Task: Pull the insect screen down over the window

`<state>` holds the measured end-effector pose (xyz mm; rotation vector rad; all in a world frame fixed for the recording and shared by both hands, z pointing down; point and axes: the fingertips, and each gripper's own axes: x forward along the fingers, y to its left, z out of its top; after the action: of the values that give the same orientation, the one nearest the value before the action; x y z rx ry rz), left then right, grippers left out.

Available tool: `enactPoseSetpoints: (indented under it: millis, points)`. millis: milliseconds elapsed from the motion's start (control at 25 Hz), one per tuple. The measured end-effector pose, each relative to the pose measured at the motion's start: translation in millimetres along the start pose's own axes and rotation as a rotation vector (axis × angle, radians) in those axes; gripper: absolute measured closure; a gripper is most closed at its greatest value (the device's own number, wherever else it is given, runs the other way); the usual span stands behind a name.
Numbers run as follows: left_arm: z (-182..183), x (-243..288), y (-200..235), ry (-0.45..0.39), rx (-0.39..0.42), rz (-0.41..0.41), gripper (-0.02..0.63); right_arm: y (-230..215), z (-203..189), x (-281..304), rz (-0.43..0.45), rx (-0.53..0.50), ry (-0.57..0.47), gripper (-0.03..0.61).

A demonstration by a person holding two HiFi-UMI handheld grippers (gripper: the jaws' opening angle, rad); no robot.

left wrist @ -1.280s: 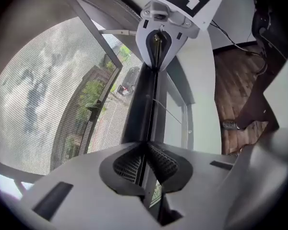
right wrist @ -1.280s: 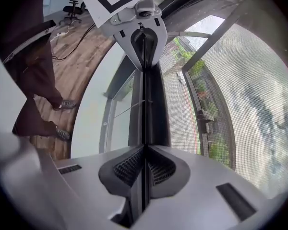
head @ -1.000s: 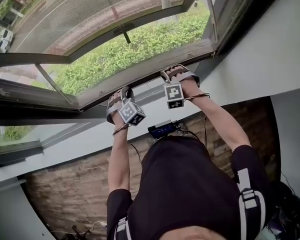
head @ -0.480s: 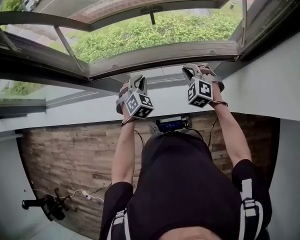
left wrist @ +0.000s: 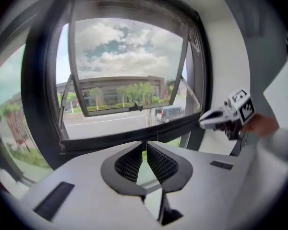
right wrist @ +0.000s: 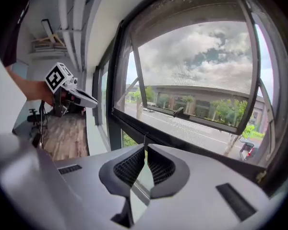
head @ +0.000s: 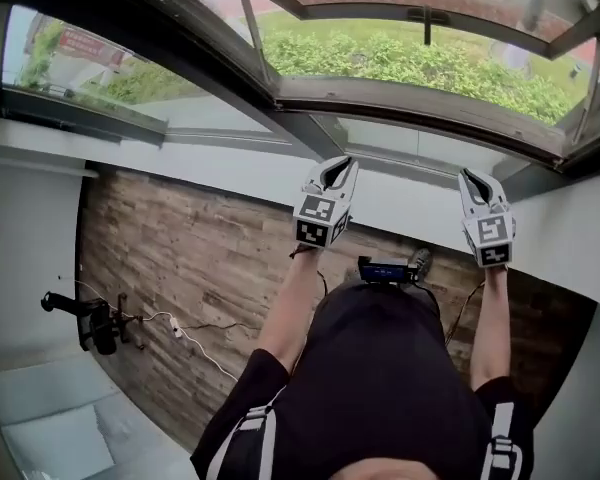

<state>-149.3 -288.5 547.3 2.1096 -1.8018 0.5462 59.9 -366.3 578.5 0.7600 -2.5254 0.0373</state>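
Insect screen (right wrist: 197, 42) mesh grain shows plainest in the right gripper view. Head view shows left hand-held gripper (head: 340, 163) and right hand-held gripper (head: 470, 176), both pressed together and empty, off the window frame (head: 420, 103).

Daylight is pouring in through the dark-framed window (head: 310, 133), whose sash is hanging open outward. Beyond it a green hedge (head: 410, 63) is showing. Farther off, a road, a parked car (left wrist: 170, 113) and a long low building (left wrist: 115, 86) are sitting under a cloudy sky (left wrist: 120, 42). A white wall (head: 220, 173) is running below the sill and meeting a wooden plank floor (head: 180, 268), where a black stand (head: 90, 323) and a white cable (head: 205, 353) are lying.
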Motion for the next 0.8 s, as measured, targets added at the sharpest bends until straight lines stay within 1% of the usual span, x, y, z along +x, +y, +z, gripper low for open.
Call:
enactPoseSetpoints:
  millis: [40, 120, 200, 320, 480, 560, 640, 720, 800]
  points:
    - [7, -14, 4, -0.053, -0.062, -0.024, 0.58, 11, 4, -9, -0.009, 0.025, -0.021, 0.557]
    - [22, -45, 15, -0.148, -0.134, -0.07, 0.58, 31, 14, -24, -0.036, 0.071, -0.059, 0.557]
    - [30, -76, 26, -0.218, -0.16, -0.107, 0.581, 49, 24, -39, -0.07, 0.14, -0.102, 0.557]
    - [25, -117, 33, -0.291, -0.196, -0.165, 0.581, 77, 31, -70, -0.113, 0.291, -0.18, 0.558]
    - [-5, -157, 27, -0.349, -0.306, -0.249, 0.581, 127, 20, -126, -0.151, 0.459, -0.259, 0.558]
    - [-23, -175, 31, -0.373, -0.36, -0.278, 0.581, 158, 15, -150, -0.161, 0.507, -0.276, 0.558]
    - [-33, -193, 35, -0.386, -0.403, -0.288, 0.58, 182, 12, -165, -0.164, 0.544, -0.292, 0.558]
    - [-39, -214, 33, -0.391, -0.421, -0.302, 0.581, 201, 11, -182, -0.161, 0.582, -0.31, 0.558]
    - [-38, -236, 26, -0.412, -0.417, -0.324, 0.581, 212, 18, -203, -0.167, 0.607, -0.348, 0.558]
